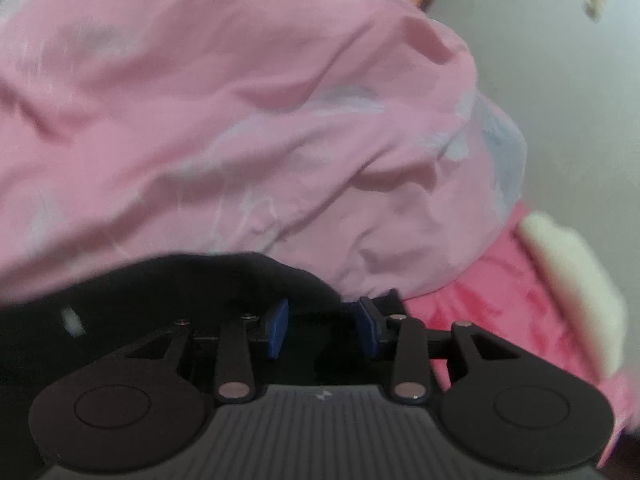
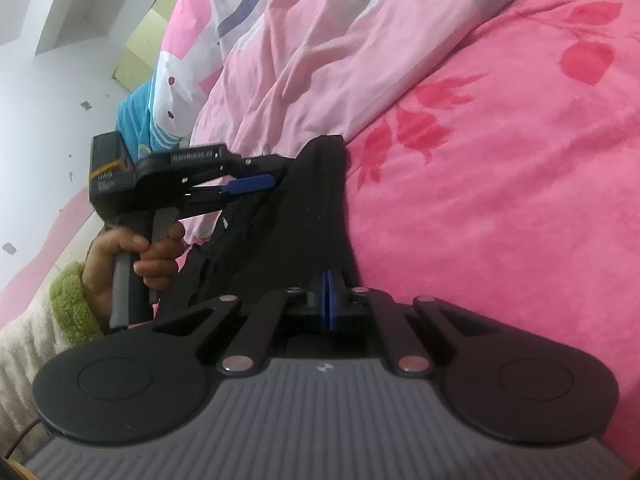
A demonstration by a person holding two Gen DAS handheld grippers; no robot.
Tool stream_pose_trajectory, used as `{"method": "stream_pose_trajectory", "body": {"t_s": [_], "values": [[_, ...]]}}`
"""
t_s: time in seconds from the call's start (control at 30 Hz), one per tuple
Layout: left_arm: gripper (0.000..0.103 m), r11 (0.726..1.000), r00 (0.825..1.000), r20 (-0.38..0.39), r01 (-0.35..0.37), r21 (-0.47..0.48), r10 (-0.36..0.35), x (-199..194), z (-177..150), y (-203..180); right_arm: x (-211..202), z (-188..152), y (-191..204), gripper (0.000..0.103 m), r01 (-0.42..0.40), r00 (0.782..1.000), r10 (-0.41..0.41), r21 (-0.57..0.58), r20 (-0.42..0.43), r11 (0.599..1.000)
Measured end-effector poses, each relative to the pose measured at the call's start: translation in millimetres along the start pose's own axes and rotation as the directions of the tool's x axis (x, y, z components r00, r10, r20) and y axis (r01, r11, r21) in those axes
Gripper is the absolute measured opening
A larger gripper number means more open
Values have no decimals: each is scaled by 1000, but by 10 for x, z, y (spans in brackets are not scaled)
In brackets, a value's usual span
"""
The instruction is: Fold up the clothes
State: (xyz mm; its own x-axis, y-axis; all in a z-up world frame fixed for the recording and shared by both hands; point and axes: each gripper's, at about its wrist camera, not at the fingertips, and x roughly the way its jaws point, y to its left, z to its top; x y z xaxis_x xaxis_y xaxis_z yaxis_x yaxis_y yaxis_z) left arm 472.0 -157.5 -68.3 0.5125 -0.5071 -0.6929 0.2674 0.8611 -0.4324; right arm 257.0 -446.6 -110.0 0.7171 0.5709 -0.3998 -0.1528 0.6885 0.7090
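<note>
A black garment [image 2: 312,208] lies on the hot-pink flowered bedsheet [image 2: 500,180], drawn up into a long narrow strip. My right gripper [image 2: 329,300] is shut on its near end, the blue pads pressed together. At the strip's far left edge is my left gripper [image 2: 260,188], held by a hand [image 2: 152,256] in a green sleeve. In the left wrist view the left gripper [image 1: 323,326] has its blue pads clearly apart. The black garment [image 1: 160,292] lies under and between them, and I cannot see the pads pressing on it.
A crumpled pale-pink quilt [image 1: 240,120] fills the space ahead of the left gripper and lies along the sheet's far side [image 2: 320,48]. A cream fleece blanket [image 1: 572,280] edges the bed. A white wall [image 2: 32,100] and yellowish furniture [image 2: 144,48] stand beyond.
</note>
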Motion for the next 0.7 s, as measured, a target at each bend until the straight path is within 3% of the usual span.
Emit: {"method": "stream_pose_trajectory", "body": {"t_s": [0.07, 0.23, 0.37, 0.4, 0.47, 0.63, 0.7], "values": [[38, 998, 999, -25, 24, -60, -26, 48, 7, -4, -21, -5, -16, 0, -6, 1000, 6, 6, 0, 1000], [37, 996, 998, -61, 2, -85, -7, 172, 7, -119, 2, 2, -23, 0, -8, 1000, 8, 11, 1, 1000], [20, 992, 998, -56, -23, -126, 16, 267, 41, -152, 9, 5, -28, 0, -11, 1000, 11, 13, 1, 1000], [11, 990, 999, -46, -31, -135, 25, 280, 41, -146, 8, 5, -29, 0, -11, 1000, 11, 13, 1, 1000], [3, 988, 999, -23, -52, -149, 49, 292, 33, -126, 7, 4, -30, 0, -12, 1000, 12, 14, 1, 1000], [2, 993, 994, 101, -25, -118, 37, 169, -69, -118, 3, 3, -35, 0, -15, 1000, 15, 15, 1, 1000], [2, 992, 993, 117, -2, -129, 18, 158, -84, -67, 1, 3, -36, 0, -16, 1000, 15, 16, 2, 1000]]}}
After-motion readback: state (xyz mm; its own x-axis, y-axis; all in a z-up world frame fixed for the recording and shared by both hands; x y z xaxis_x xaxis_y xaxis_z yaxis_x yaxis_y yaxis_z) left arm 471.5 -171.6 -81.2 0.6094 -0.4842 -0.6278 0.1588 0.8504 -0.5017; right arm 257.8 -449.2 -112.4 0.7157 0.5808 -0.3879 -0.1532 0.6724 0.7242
